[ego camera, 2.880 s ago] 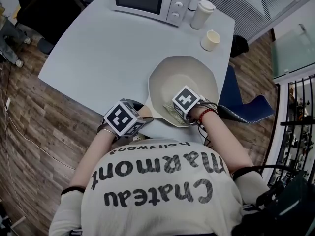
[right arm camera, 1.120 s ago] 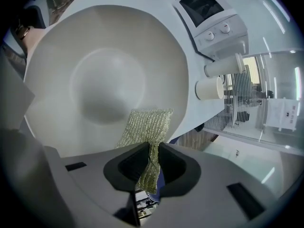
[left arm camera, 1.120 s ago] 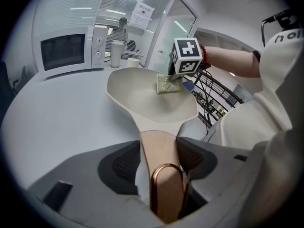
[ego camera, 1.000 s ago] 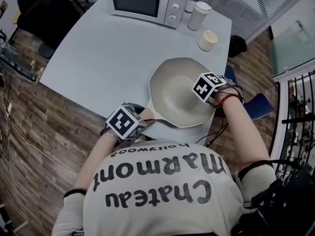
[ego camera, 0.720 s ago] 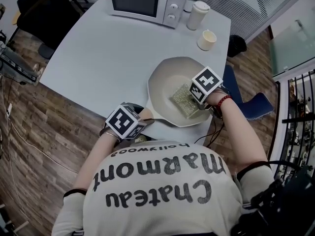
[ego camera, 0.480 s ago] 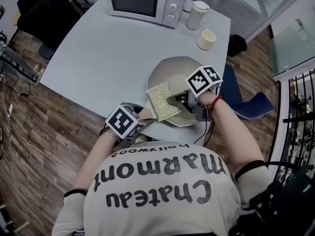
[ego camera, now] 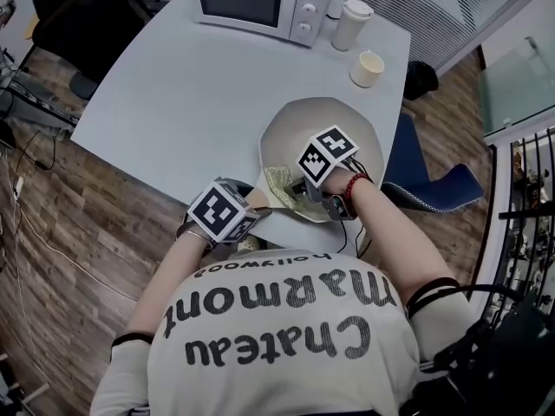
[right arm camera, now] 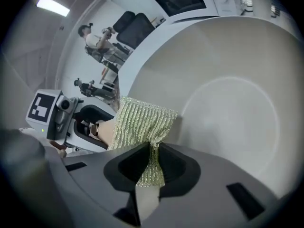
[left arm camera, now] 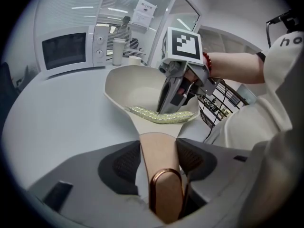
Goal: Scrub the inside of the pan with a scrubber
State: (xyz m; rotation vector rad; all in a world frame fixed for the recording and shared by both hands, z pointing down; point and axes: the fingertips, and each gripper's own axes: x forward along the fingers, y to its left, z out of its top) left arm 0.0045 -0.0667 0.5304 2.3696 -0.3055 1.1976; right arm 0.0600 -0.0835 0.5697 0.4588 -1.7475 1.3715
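Note:
A cream pan sits at the table's near edge. Its tan handle lies between the pads of my left gripper, which is shut on it; in the head view that gripper is left of the pan. My right gripper is shut on a green-gold mesh scrubber. The scrubber lies against the pan's inner wall on the handle side. From the left gripper view the scrubber lies flat along the near rim, with the right gripper standing over it.
A white microwave, a tall lidded cup and a small cup stand at the back of the grey table. A blue chair is right of the table. The table edge runs just under the pan.
My right gripper has swept the scrubber from the pan's right side across the bottom to the near wall by the handle. The left gripper and the pan have stayed put.

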